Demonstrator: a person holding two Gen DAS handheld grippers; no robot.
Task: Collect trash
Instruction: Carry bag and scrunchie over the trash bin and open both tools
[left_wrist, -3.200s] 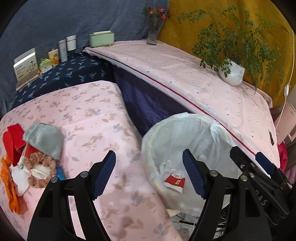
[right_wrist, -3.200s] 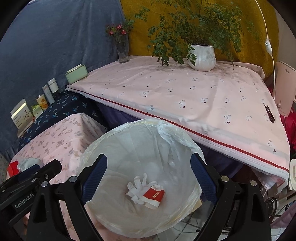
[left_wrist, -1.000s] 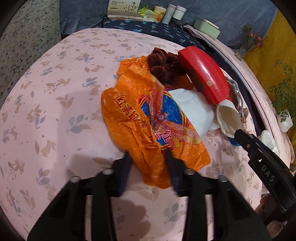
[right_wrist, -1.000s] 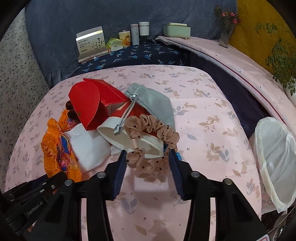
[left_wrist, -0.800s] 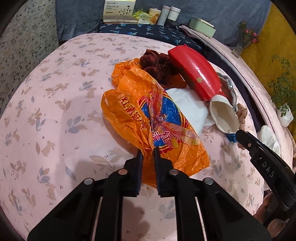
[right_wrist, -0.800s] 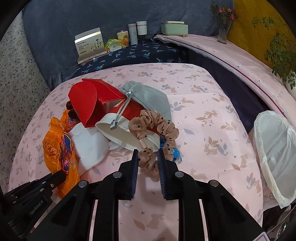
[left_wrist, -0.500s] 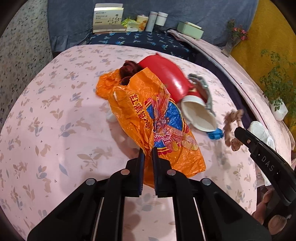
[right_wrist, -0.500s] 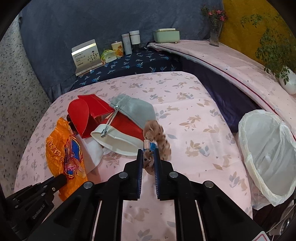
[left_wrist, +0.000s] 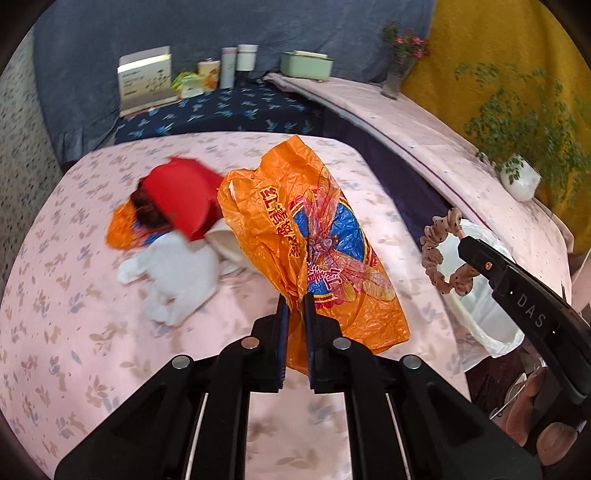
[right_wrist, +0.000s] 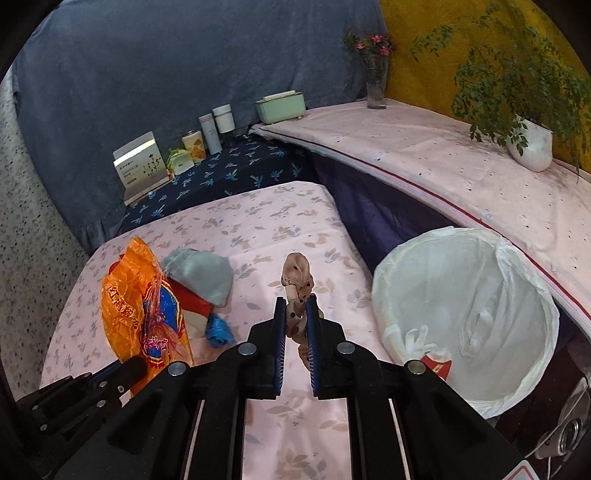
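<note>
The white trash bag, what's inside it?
Inside the white trash bag you can see a crumpled white wrapper with a red label near the bottom. The bag's near wall hides anything lower down.

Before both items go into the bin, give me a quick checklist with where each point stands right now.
1. Left hand-held gripper shut on the orange plastic bag: ok.
2. Bag lifted off the pink floral tablecloth: ok, it hangs from the jaws.
3. Right hand-held gripper shut on the tan scrunchie: ok.
4. White-lined trash bin open: ok, with room left inside.
5. Either item over the bin: not ok, both hang above the table.
6. Table cleared: not ok; the red box, grey pouch and blue wad remain.
</note>
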